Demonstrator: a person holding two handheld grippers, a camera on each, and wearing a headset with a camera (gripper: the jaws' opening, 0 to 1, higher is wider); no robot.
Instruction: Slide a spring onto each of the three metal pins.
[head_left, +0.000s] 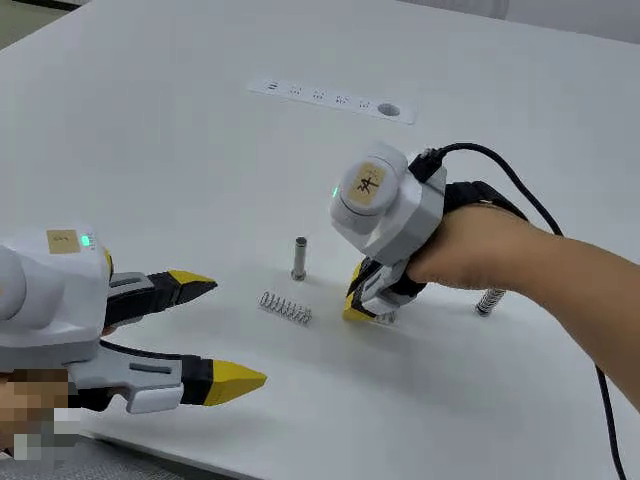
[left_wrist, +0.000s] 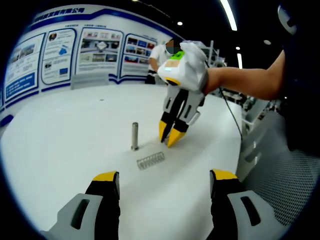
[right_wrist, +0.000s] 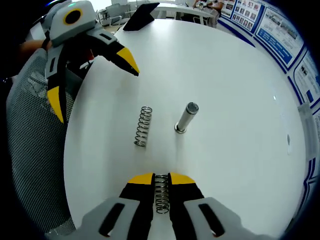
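— Right gripper view: grips a spring (right_wrist: 161, 197) in the right gripper's (right_wrist: 161, 178) clenched jaws, low over the counter (right_wrist: 225, 65).
— And the left gripper (head_left: 225, 335)?
— Spread wide, holding nothing, near the counter's edge.
— Elsewhere?
— Lying flat beside a bare upright pin (head_left: 299, 258), a loose spring (head_left: 285, 307); behind the hand (head_left: 470, 250), seemingly a third spring (head_left: 489, 300) on another pin.

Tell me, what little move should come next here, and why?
Probably the left claw should ease forward to the loose spring and close on it. That claw is open and empty, the spring lies flat on the table beside a bare pin, and the right claw is shut on a second spring.
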